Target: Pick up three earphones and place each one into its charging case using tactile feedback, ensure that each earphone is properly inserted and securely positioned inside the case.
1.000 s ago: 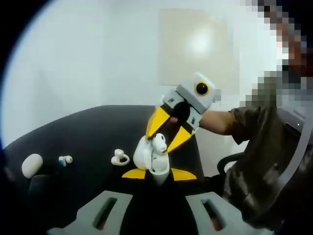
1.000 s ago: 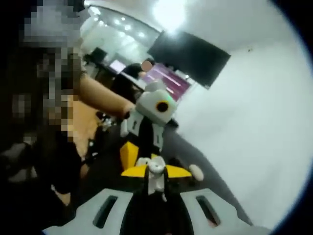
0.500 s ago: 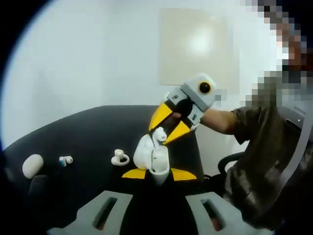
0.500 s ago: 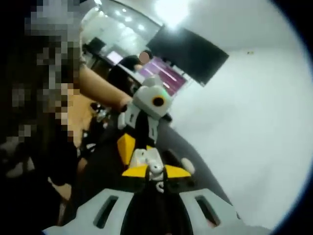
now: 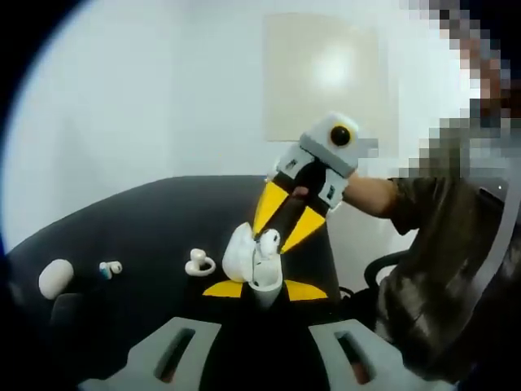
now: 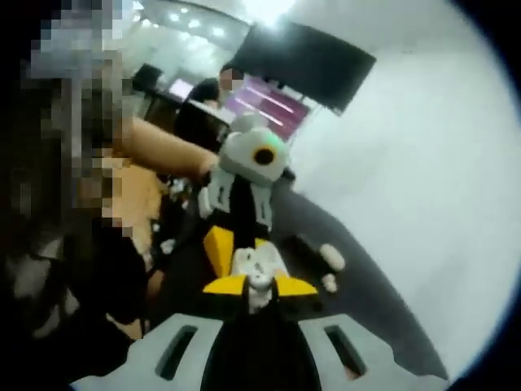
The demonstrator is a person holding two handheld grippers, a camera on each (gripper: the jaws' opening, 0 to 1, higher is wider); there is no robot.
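Left gripper view | L fingers (image 5: 254,289) clamp case (image 5: 244,259) upright | R fingers (image 5: 283,221) pinch earphone (image 5: 268,242), stem down

Past my left jaws I see a dark table (image 5: 155,216) against a white wall (image 5: 146,90) carrying a pale square panel (image 5: 326,77), while beyond my right jaws a large black screen (image 6: 313,61) hangs high.
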